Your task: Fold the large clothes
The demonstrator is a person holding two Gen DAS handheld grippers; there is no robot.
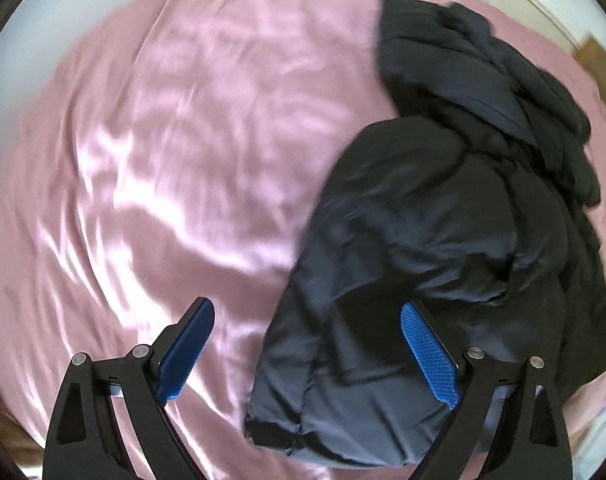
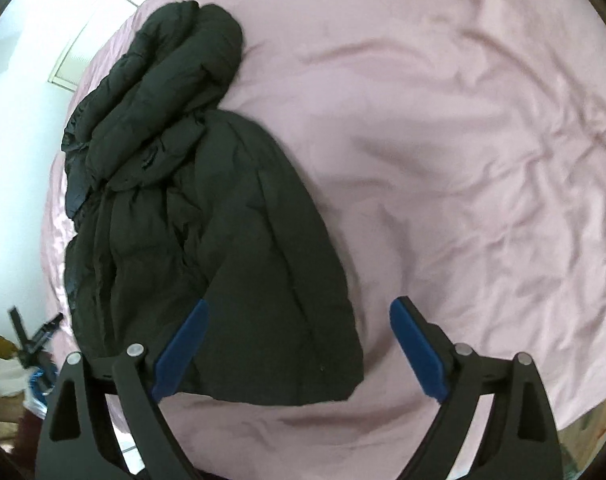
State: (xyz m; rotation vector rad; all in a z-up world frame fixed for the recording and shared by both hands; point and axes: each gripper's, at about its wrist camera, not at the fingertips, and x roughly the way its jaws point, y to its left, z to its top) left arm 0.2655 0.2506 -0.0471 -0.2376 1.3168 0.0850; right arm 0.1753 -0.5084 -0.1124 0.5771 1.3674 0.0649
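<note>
A dark puffy jacket (image 1: 443,240) lies bunched on a pink bed sheet (image 1: 163,140), on the right of the left wrist view. In the right wrist view the jacket (image 2: 207,220) lies on the left, its hem edge near the front. My left gripper (image 1: 307,324) is open and empty above the jacket's near left edge. My right gripper (image 2: 299,320) is open and empty above the jacket's near right corner. Both hover clear of the cloth.
The pink sheet (image 2: 463,140) spreads wide to the right of the jacket. A white wall and window frame (image 2: 75,60) lie beyond the bed's far left edge. Clutter and a dark stand (image 2: 31,340) sit off the bed at lower left.
</note>
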